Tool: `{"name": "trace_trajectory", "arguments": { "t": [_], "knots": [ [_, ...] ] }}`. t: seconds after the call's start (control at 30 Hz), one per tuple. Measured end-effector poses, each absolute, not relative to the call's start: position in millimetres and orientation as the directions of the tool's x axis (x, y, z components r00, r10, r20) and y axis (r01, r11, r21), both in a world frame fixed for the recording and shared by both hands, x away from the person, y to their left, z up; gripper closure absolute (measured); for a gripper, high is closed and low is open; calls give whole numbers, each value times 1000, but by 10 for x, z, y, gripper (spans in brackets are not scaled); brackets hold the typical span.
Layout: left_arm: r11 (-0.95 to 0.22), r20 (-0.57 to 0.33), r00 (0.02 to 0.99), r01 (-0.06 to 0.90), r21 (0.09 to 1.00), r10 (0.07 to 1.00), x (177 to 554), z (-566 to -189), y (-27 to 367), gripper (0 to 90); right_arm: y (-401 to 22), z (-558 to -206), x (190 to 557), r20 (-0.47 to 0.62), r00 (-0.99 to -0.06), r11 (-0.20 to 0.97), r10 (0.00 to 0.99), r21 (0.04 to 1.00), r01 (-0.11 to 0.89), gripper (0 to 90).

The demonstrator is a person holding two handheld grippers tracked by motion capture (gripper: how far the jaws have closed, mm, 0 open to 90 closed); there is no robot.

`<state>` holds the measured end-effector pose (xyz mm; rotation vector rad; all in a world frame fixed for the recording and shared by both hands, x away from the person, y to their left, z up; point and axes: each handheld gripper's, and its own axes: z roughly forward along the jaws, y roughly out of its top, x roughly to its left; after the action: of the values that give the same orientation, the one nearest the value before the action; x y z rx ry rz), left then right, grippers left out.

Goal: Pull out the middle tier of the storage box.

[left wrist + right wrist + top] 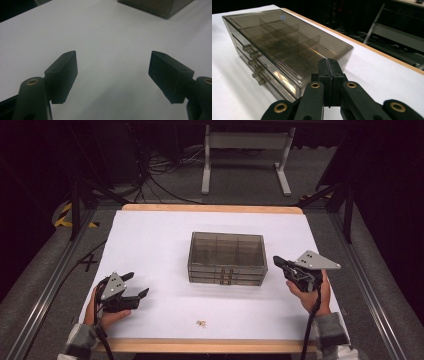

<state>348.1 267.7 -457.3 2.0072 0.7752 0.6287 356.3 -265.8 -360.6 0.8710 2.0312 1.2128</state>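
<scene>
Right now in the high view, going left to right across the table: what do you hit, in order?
left gripper with jaws open → small pale object near the front edge → smoky drawer box → right gripper with jaws shut, empty.

Glossy smoky plastic drawer box (227, 257), matt white tabletop (150, 240)
</scene>
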Motion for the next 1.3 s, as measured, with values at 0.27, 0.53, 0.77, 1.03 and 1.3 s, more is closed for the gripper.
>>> {"name": "trace_trajectory", "arguments": {
  "t": [0.27,0.53,0.77,1.03,1.3],
  "knots": [
    [-476,164,689,290,830,706,3483,-4542,2606,302,-2437,-3639,3677,-188,-607,413,772,874,255,900],
    [-532,211,735,233,814,644,3455,-4457,2423,421,-2433,-3680,3747,-164,-600,398,783,873,280,900],
    [-570,264,763,162,806,590,3395,-4338,2206,570,-2396,-3675,3776,-156,-583,390,798,871,300,900],
    [-627,344,787,69,776,512,3328,-4234,1826,601,-2390,-3683,3775,-148,-570,376,808,875,306,900],
    [-647,378,815,-5,762,439,3347,-4186,1439,647,-2398,-3704,3763,-129,-562,349,817,886,305,900]
  ]
}}
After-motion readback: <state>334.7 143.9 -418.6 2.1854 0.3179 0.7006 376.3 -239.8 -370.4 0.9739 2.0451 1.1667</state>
